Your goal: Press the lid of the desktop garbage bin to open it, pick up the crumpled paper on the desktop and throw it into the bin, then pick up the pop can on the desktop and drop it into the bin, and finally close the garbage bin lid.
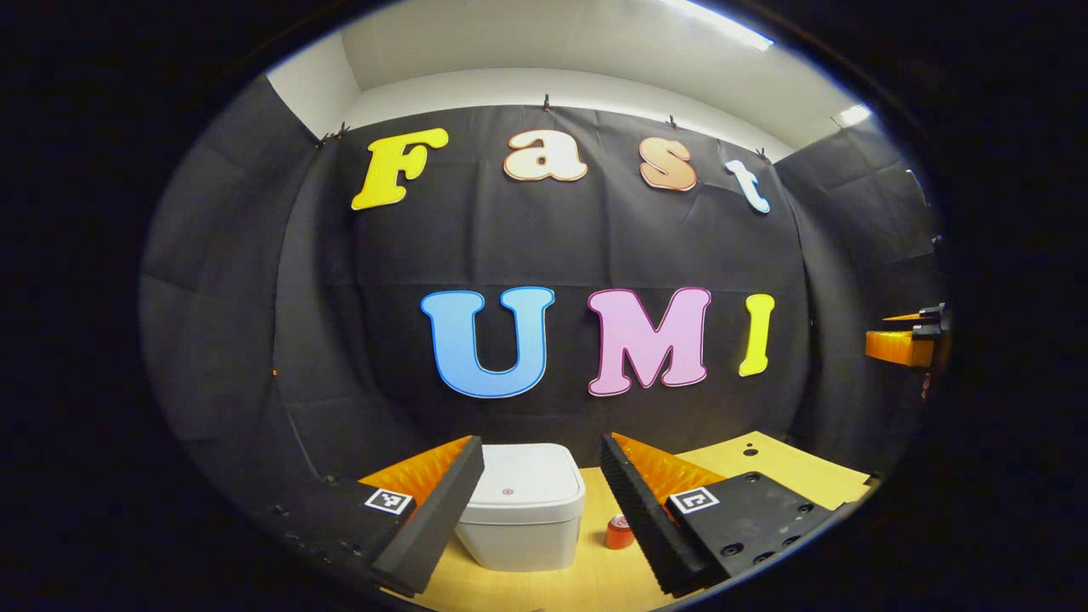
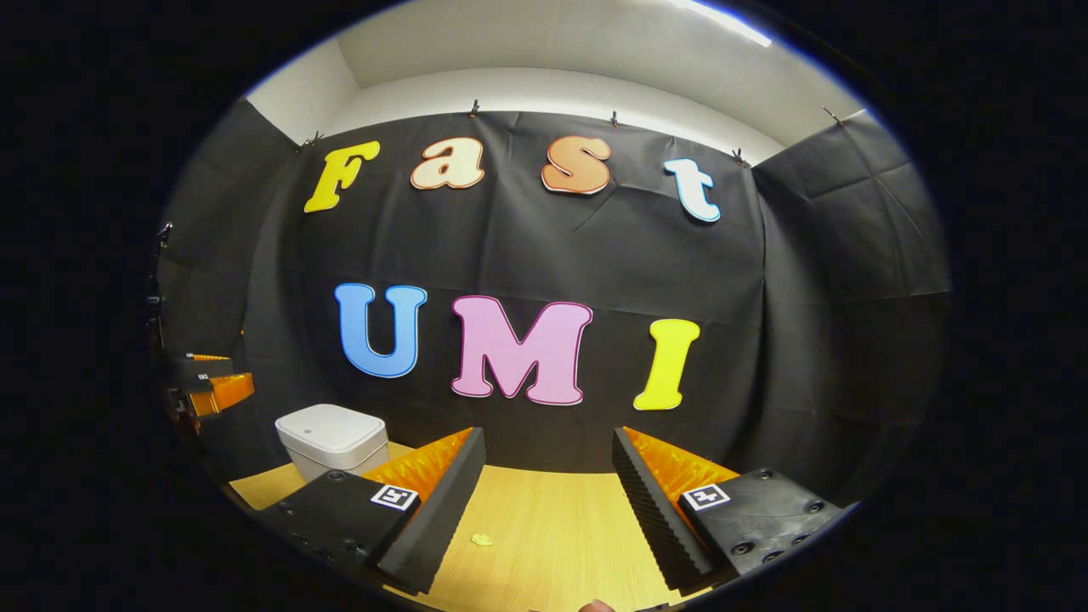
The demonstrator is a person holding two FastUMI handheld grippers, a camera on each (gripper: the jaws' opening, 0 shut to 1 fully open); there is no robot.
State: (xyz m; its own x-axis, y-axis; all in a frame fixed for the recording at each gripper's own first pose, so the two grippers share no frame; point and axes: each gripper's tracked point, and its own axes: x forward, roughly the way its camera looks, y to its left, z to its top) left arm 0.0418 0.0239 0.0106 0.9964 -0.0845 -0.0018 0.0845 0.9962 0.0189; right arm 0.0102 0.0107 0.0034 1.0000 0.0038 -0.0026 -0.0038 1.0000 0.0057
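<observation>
A white desktop bin [image 1: 523, 508] with its lid down stands on the wooden table, framed between the fingers of my left gripper [image 1: 537, 501], which is open and held above and short of it. A red pop can [image 1: 619, 533] stands just right of the bin. In the right gripper view the bin [image 2: 333, 439] is at the far left, and a small yellow crumpled paper [image 2: 482, 539] lies on the table between the spread fingers of my open right gripper [image 2: 544, 497]. Nothing is held by either gripper.
The wooden table [image 2: 552, 527] runs back to the black cloth wall. The other gripper shows at the right edge of the left gripper view [image 1: 909, 340] and at the left edge of the right gripper view [image 2: 204, 387].
</observation>
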